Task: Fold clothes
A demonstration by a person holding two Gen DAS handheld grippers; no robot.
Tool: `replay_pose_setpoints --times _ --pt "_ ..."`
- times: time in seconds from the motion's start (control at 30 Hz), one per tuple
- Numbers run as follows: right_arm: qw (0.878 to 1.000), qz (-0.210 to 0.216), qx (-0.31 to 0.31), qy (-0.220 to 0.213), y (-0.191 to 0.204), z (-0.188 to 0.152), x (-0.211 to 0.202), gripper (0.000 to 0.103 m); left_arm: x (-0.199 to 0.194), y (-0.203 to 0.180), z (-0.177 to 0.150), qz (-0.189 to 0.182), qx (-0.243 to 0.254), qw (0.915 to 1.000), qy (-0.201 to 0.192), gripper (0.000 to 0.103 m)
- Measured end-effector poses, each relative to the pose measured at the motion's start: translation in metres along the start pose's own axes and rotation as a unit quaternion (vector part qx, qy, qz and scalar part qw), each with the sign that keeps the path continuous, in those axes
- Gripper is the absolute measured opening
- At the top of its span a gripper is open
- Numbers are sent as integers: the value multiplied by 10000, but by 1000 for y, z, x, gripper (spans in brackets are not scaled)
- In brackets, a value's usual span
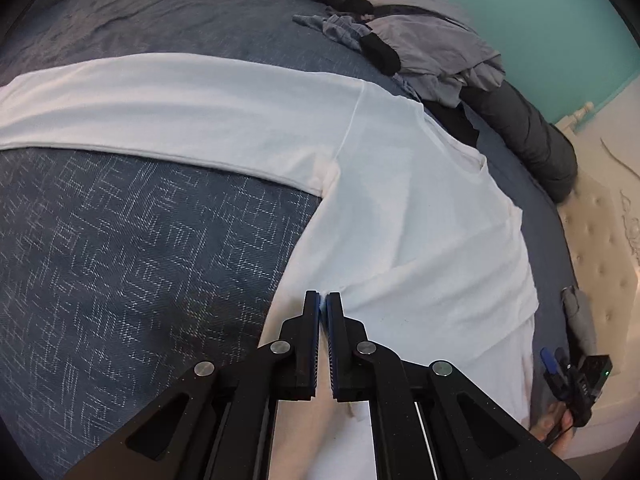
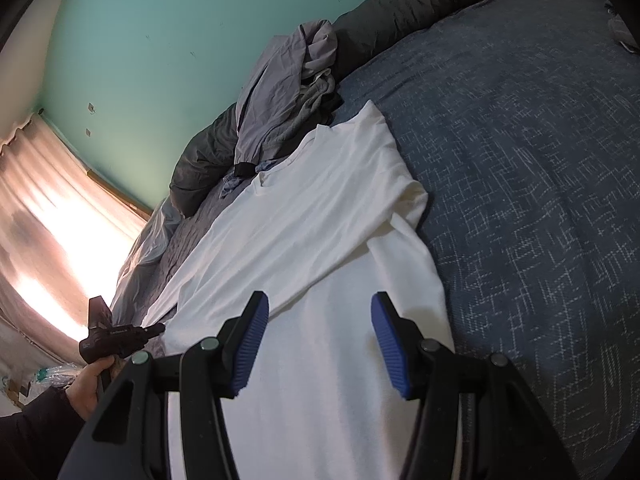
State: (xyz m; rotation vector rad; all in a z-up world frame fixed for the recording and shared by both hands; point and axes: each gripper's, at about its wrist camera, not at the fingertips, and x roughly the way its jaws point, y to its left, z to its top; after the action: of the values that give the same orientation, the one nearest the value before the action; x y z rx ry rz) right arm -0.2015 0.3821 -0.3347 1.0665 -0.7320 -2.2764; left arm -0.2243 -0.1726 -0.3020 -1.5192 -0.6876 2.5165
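A long-sleeved white cotton shirt (image 1: 404, 216) lies spread flat on a bed covered in a blue woven bedspread with a pale crosshatch pattern (image 1: 132, 264), one sleeve stretched straight out across the cover. The left tongs (image 1: 323, 300) are pressed nearly together at the shirt's side edge, below the armpit; a small pucker of white cloth rises at their tips, which suggests a pinch on the fabric, though the cloth inside the pads is too thin to make out. The right tongs (image 2: 320, 340) hang half-open over the lower body of the shirt, gripping nothing, blue ribbed pads (image 2: 388, 344) well apart. In the right wrist view the other sleeve already lies folded diagonally across the chest. A heap of grey and dark crumpled garments (image 1: 432, 40) waits near the teal wall (image 2: 152, 40), beside a dark grey quilted roll (image 1: 532, 136).

The work appears to be in its early folding stage: one sleeve in, the outstretched side yet to be brought over. The next move probably calls for lifting the pinched edge and carrying it across the body, with the right tongs free to steady the cloth or take the hem.
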Motion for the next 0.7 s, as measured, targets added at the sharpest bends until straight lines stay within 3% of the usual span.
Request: replay_pose_setpoints --times 0.2,0.27,0.37,0.53,0.7 --pt "9999 -102 -74 -4 2 2 -1 54 -16 6 -2 170 -126 9992 -344 21" --pt "9997 -243 -92 7 2 3 -3 54 -22 0 -6 89 21 9990 -437 22" --pt "9981 -589 -195 -8 0 7 -7 54 -20 -15 -16 -246 202 9984 -463 22" --pt "9838 -1647 -705 -4 0 20 -12 54 9 -38 -31 -315 695 9969 -165 22" --pt "9652 -2247 -1226 540 -7 45 16 54 30 -43 -39 -324 848 9959 -48 22"
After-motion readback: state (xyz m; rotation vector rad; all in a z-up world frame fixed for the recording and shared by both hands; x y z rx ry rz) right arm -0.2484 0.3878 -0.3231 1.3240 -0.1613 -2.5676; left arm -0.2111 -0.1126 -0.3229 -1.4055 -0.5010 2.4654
